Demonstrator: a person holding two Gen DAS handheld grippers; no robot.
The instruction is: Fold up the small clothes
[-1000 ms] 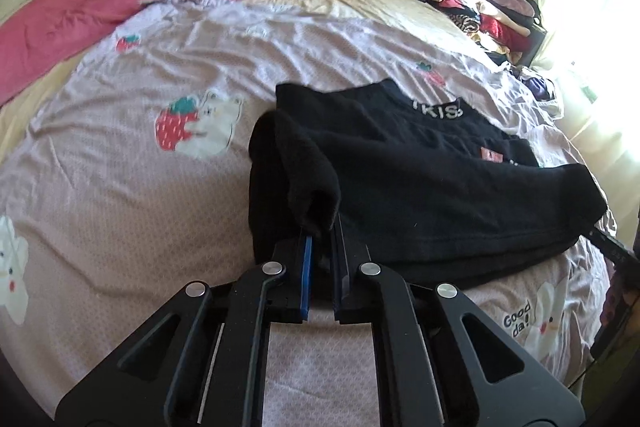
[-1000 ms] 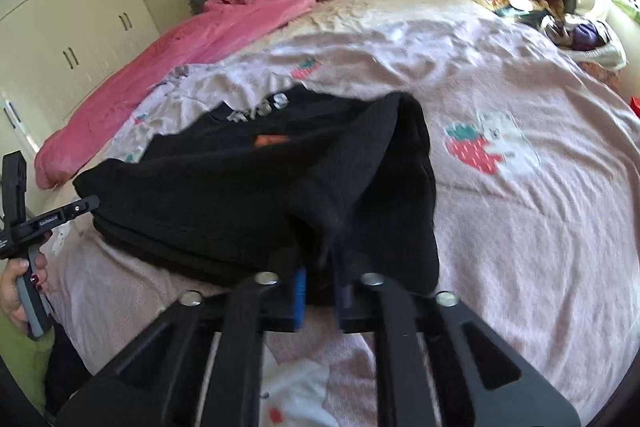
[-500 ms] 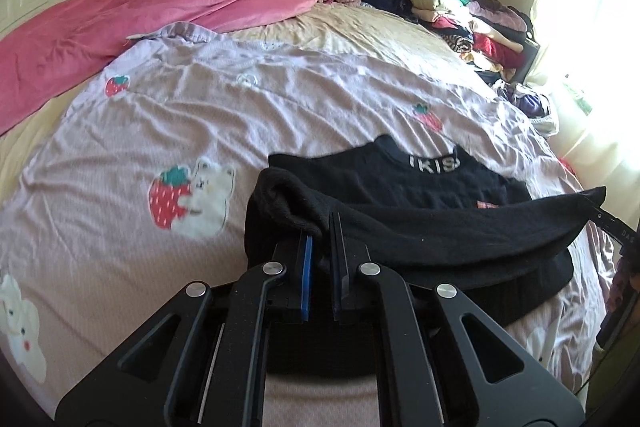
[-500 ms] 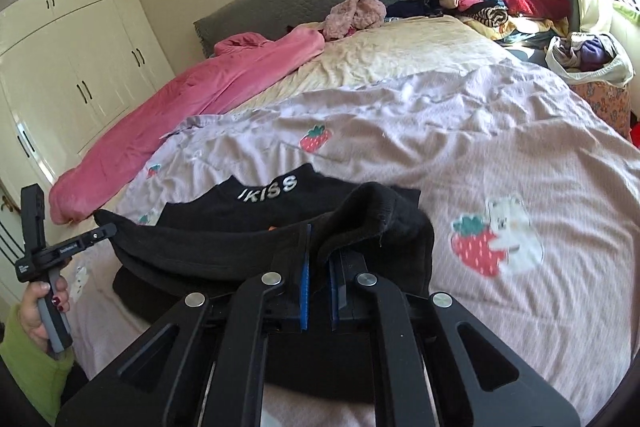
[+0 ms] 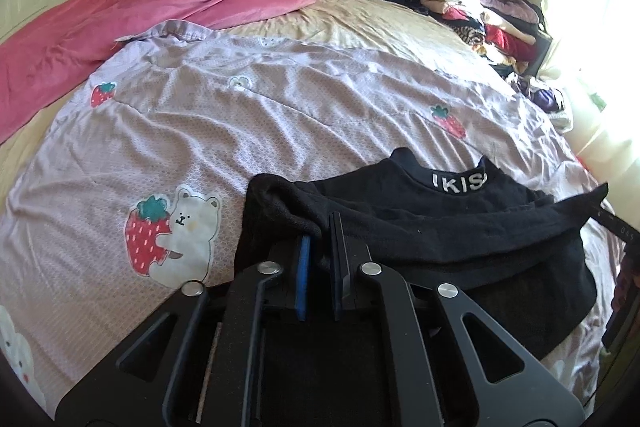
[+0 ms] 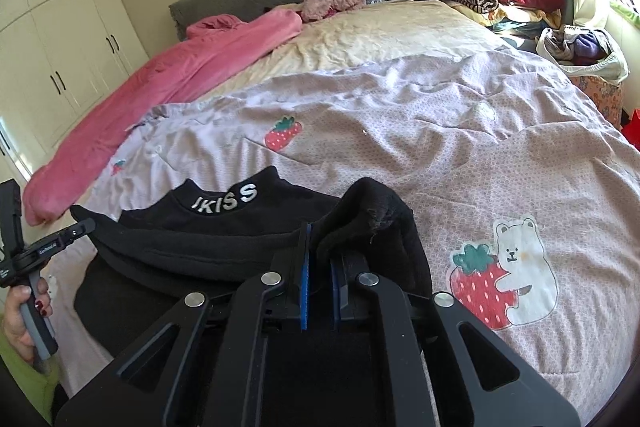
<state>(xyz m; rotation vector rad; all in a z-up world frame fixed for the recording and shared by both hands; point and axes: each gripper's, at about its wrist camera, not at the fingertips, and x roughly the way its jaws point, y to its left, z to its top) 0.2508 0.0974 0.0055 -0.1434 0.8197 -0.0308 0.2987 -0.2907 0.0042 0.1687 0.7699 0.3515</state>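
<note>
Two tools clenched | left tool (image 5: 318,247), right tool (image 6: 318,259) each pinch a corner of black knit top (image 5: 460,227) | hem edge stretched between them, above lilac strawberry-print bed cover (image 5: 240,131), collar beyond

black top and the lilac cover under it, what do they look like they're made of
Black top: probably a soft knit or fleece; matte, fuzzy surface, thick rolled folds, white lettering on the collar band.
Lilac cover: likely thin woven or waffle-textured cotton or a blend; fine dotted grid, sharp shallow creases, strawberry and bear pictures, whether printed or sewn on is unclear.
</note>
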